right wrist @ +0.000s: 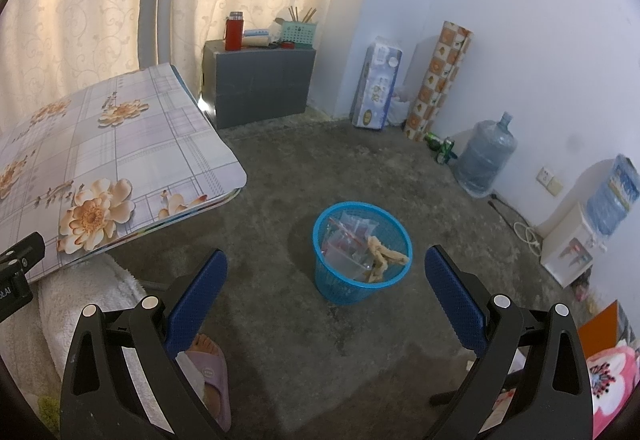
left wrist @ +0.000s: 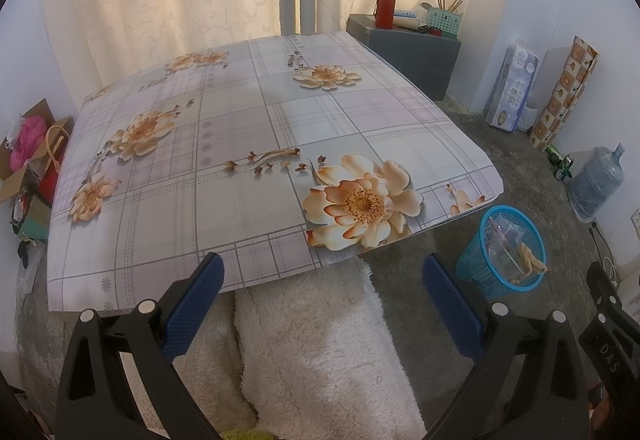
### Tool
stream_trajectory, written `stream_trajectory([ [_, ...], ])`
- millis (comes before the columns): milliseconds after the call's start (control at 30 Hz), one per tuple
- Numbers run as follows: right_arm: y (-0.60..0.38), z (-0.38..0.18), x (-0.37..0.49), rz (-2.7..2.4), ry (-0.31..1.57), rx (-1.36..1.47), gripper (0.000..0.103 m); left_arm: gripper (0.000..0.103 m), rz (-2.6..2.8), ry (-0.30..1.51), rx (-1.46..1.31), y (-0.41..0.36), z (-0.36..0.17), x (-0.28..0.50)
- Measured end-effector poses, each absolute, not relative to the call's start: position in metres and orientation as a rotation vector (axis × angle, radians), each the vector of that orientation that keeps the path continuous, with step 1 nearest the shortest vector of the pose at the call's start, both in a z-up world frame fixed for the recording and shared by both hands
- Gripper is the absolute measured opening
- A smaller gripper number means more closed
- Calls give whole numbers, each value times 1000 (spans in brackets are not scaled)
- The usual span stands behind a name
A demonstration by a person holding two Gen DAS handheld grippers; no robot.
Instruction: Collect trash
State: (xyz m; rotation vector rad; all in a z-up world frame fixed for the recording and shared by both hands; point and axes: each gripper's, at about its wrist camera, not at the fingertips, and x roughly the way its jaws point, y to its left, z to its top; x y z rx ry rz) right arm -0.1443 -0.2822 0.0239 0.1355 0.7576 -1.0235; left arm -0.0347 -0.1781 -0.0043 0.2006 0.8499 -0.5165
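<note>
Blue mesh basket (right wrist: 362, 252) holding plastic bags (right wrist: 346, 240) and tan scraps (right wrist: 386, 256), both grippers' fingers apart, empty

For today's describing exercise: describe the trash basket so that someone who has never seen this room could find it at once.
Start at the table with the flowered cloth; on the bare floor just off its near corner stands a blue mesh basket. It holds clear plastic wrappers and a tan crumpled scrap. It is the only open container on the floor; the water jug by the wall is closed.

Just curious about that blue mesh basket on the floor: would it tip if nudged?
Probably. The blue mesh basket looks like thin, light plastic and narrows toward its base. Its contents, plastic bags and a tan scrap, seem to add little weight.
</note>
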Motion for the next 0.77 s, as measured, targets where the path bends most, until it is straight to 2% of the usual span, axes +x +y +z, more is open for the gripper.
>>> stream_trajectory([
  [767,-282,25,-145,-1024,757,136,95,97,-523,857,202,-178,-8,-40],
])
